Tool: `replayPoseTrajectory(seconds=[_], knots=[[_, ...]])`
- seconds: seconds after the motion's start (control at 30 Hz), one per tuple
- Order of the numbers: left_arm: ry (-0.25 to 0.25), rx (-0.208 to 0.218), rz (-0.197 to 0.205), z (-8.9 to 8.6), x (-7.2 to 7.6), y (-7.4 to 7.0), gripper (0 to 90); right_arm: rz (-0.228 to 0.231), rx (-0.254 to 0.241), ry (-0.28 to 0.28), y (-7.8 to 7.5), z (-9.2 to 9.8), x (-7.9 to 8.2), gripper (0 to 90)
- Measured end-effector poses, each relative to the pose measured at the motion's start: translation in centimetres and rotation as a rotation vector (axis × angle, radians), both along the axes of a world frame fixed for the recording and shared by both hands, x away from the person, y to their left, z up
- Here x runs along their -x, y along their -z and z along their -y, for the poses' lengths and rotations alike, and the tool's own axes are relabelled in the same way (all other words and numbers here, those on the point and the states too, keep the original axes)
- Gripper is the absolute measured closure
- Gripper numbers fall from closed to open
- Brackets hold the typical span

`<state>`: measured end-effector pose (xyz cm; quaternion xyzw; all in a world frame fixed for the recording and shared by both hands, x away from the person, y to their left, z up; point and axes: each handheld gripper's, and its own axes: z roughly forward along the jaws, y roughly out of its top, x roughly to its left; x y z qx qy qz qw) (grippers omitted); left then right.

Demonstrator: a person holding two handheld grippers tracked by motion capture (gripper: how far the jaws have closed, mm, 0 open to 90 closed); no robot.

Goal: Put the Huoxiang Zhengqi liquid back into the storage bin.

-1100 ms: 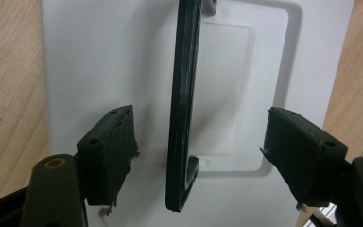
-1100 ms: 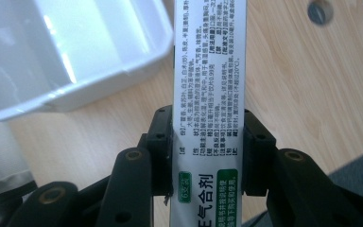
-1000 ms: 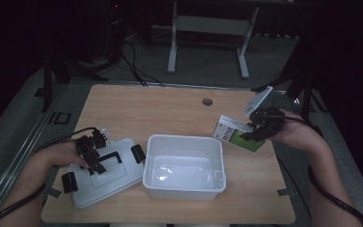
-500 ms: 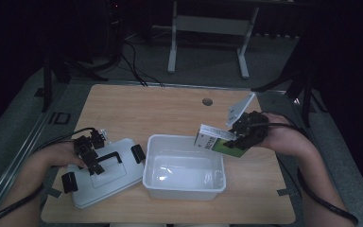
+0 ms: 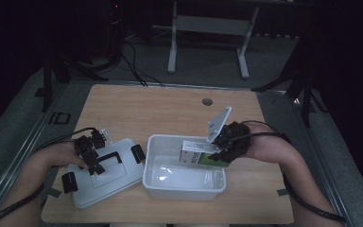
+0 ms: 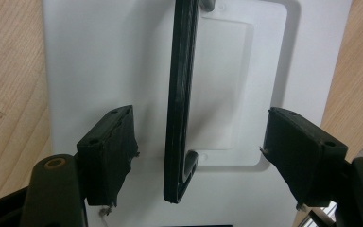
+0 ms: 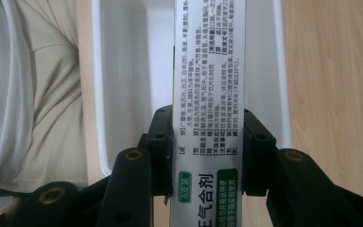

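A white plastic bin (image 5: 184,189) stands near the table's front edge. Its white lid (image 5: 118,182) with a black handle (image 5: 108,157) lies flat to the left. My left gripper (image 5: 92,156) hovers over that lid, its jaws open on either side of the black handle (image 6: 179,94) without touching it. My right gripper (image 5: 222,149) is shut on a white and green carton (image 5: 196,157) and holds it over the bin's right part. In the right gripper view the carton (image 7: 210,71) stands between the pads (image 7: 163,142), with the bin (image 7: 127,56) below.
The wooden table (image 5: 160,109) has a small round hole (image 5: 207,101) near its far edge. A metal stand (image 5: 208,28) and cables lie on the dark floor behind. A person's light clothing (image 7: 33,94) lies beyond the bin in the right gripper view.
My right gripper has carried the carton leftward from the table's right side to above the bin. The left gripper has stayed over the lid's handle.
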<state>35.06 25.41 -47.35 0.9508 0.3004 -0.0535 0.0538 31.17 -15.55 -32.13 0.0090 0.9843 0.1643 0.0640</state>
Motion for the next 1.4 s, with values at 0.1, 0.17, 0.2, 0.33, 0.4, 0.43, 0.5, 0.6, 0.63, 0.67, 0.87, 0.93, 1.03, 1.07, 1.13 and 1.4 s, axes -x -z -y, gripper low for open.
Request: replayPoseTrajectory(seconds=[0.1, 0.17, 0.2, 0.33, 0.4, 0.43, 0.5, 0.6, 0.63, 0.67, 0.87, 0.93, 1.03, 1.07, 1.13, 1.4], knots=[[-0.002, 0.0, 0.002, -0.1, 0.0, 0.0, 26.2, -0.012, 0.004, -0.015, 0.5, -0.5, 0.2, 63.6], [-0.002, 0.0, 0.001, -0.1, 0.0, 0.1, 26.2, -0.013, 0.006, -0.027, 0.7, -0.7, 0.3, 63.6], [-0.004, 0.0, 0.001, -0.1, 0.1, 0.1, 26.2, -0.017, 0.008, -0.028, 0.9, -0.9, 0.3, 63.5], [-0.001, -0.001, 0.0, -0.1, 0.0, 0.2, 26.2, -0.022, -0.013, -0.038, 1.1, -1.4, 0.4, 63.6], [-0.001, -0.004, -0.001, 0.0, 0.0, 0.3, 26.2, -0.029, -0.016, -0.048, 1.4, -1.8, 0.4, 63.5], [-0.001, -0.005, -0.002, 0.0, 0.0, 0.3, 26.2, -0.031, -0.018, -0.05, 1.5, -2.0, 0.5, 63.5], [0.002, -0.003, -0.003, 0.0, 0.0, 0.3, 26.2, -0.035, -0.011, -0.06, 2.0, -2.4, 0.5, 63.5], [0.002, -0.004, -0.004, 0.0, 0.0, 0.4, 26.2, -0.043, -0.001, -0.064, 2.7, -2.9, 0.4, 63.5], [0.001, -0.004, -0.004, 0.0, 0.0, 0.4, 26.2, -0.046, -0.001, -0.062, 3.0, -3.0, 0.3, 63.5], [0.002, -0.005, -0.003, -0.1, 0.0, 0.4, 26.2, -0.05, 0.003, -0.064, 3.2, -3.0, 0.3, 63.5], [0.0, -0.003, -0.002, -0.2, 0.1, 0.4, 26.2, -0.068, 0.003, -0.06, 4.6, -3.4, -0.1, 63.5], [-0.002, -0.005, 0.0, -0.2, 0.1, 0.3, 26.2, -0.072, 0.005, -0.059, 5.1, -3.4, -0.2, 63.5], [0.0, -0.006, 0.0, -0.2, 0.1, 0.4, 26.2, -0.088, 0.0, -0.057, 5.9, -3.4, -0.3, 63.5], [0.001, -0.005, -0.001, -0.2, 0.1, 0.4, 26.2, -0.092, 0.002, -0.054, 6.2, -3.4, -0.2, 63.5], [0.0, -0.007, -0.001, -0.2, 0.2, 0.4, 26.2, -0.102, 0.013, -0.054, 6.8, -3.4, -0.2, 63.5], [0.004, -0.007, -0.002, -0.2, 0.2, 0.4, 26.2, -0.129, 0.016, -0.027, 8.8, -3.2, -0.3, 63.5]])
